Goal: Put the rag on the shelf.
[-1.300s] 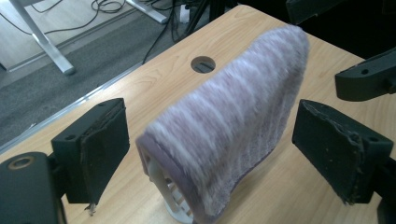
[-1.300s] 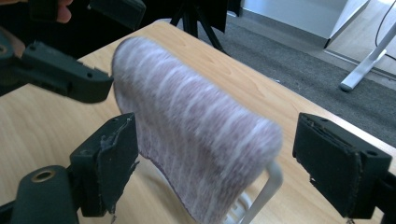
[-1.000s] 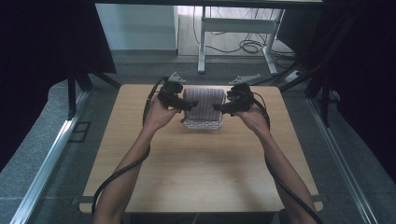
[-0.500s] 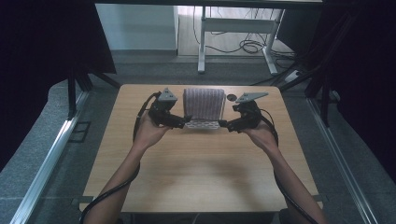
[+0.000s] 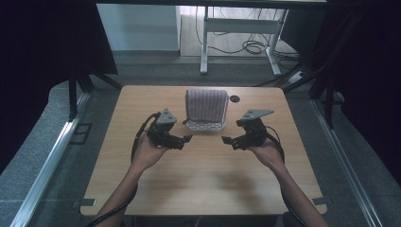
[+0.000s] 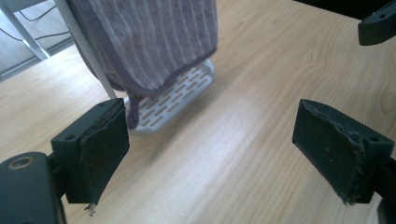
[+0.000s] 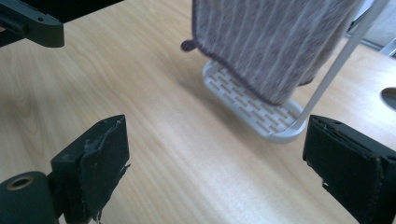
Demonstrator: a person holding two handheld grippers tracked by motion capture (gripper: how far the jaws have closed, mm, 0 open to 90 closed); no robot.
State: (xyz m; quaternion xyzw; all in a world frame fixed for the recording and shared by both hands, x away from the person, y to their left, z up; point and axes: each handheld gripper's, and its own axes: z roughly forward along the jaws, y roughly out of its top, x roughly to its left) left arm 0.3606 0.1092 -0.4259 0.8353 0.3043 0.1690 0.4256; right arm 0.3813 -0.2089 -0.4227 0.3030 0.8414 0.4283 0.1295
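Two grippers, jaws wide apart.
The left gripper [image 5: 182, 140] and right gripper [image 5: 228, 140] are near the towel rack [image 5: 204, 125], facing each other.

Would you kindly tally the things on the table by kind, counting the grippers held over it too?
Striped towel: 1
White slotted rack: 1
Grippers, left gripper and right gripper: 2
Total: 4

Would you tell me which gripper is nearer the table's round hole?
The right gripper: the round hole lies on its side of the towel; the left gripper sits across.
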